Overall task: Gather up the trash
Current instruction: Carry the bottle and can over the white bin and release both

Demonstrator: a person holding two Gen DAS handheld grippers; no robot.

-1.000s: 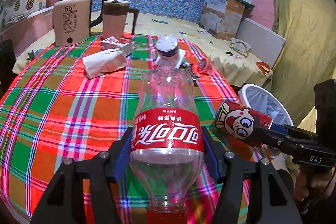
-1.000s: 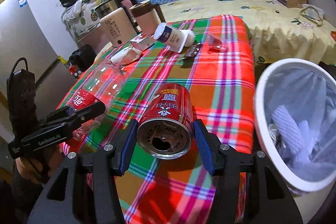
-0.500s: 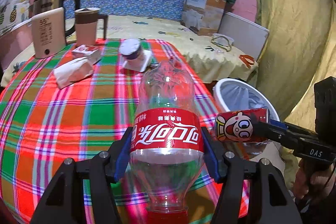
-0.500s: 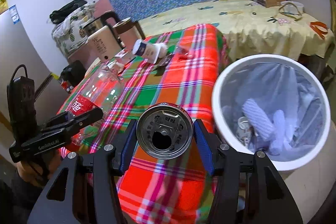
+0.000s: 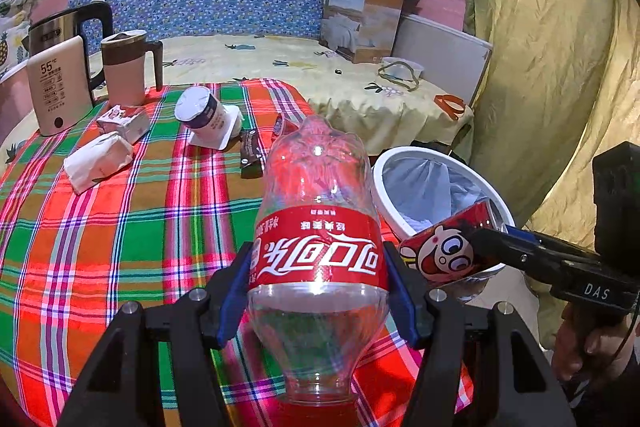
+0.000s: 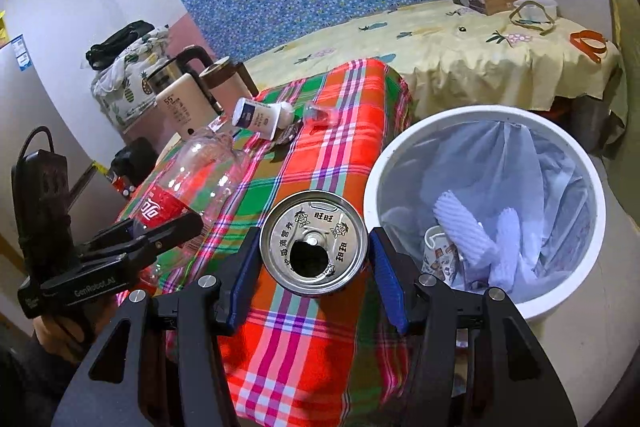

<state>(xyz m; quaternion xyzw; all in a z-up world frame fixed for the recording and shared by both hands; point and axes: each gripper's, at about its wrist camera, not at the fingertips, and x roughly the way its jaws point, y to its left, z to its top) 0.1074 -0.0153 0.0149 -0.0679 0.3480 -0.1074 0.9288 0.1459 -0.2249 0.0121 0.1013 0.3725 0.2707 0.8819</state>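
Claws pinching empty bottle (image 5: 318,247) and can (image 6: 314,243), beside lined bin (image 6: 486,115) of wrappers.

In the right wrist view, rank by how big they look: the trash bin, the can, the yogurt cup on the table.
1. Trash bin, largest by far.
2. Can, though it sits right at the camera, which inflates it.
3. Yogurt cup, smallest, lying farther back.

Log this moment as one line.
left gripper: shut on bottle | right gripper: shut on can | bin: beside table, holds trash | cup, wrappers: on table
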